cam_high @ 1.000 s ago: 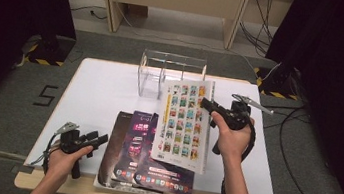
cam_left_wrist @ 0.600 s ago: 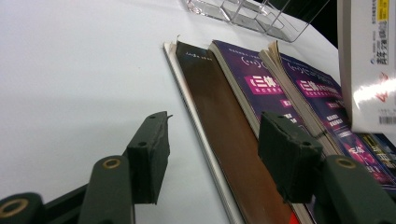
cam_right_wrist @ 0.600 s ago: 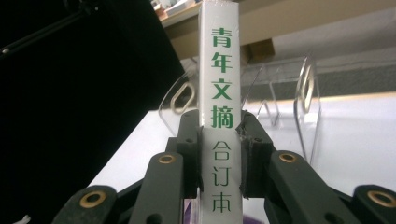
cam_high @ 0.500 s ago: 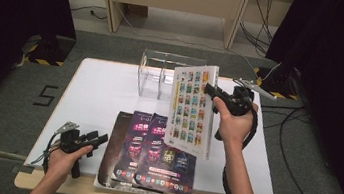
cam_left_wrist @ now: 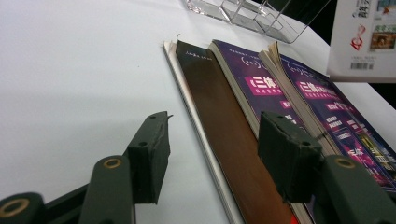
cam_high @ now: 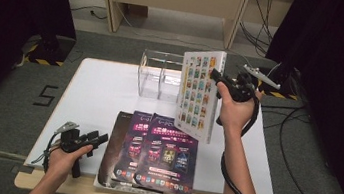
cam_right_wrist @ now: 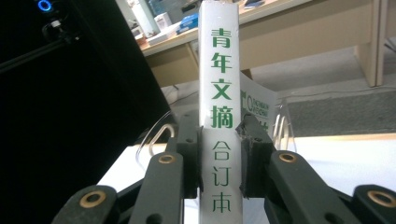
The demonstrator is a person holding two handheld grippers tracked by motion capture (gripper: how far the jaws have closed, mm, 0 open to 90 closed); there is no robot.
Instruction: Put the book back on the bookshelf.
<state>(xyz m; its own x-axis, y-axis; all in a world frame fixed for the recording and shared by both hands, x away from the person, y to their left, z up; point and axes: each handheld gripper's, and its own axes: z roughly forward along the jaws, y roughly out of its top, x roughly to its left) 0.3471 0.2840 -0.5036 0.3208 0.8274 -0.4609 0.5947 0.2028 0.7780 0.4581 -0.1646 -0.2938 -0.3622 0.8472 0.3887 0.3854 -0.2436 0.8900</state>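
Books are the work here. At the left, the left tool (cam_high: 96,140) rests low on the white table (cam_high: 99,97), its jaws apart with nothing between them, just beside the brown book (cam_left_wrist: 224,140). Next come two purple-covered books (cam_high: 165,151), overlapping near the front edge. Behind them stands a clear acrylic rack (cam_high: 157,75). At the right, the right tool (cam_high: 218,78) is clamped on the spine of a white book (cam_high: 199,93), held upright above the table.
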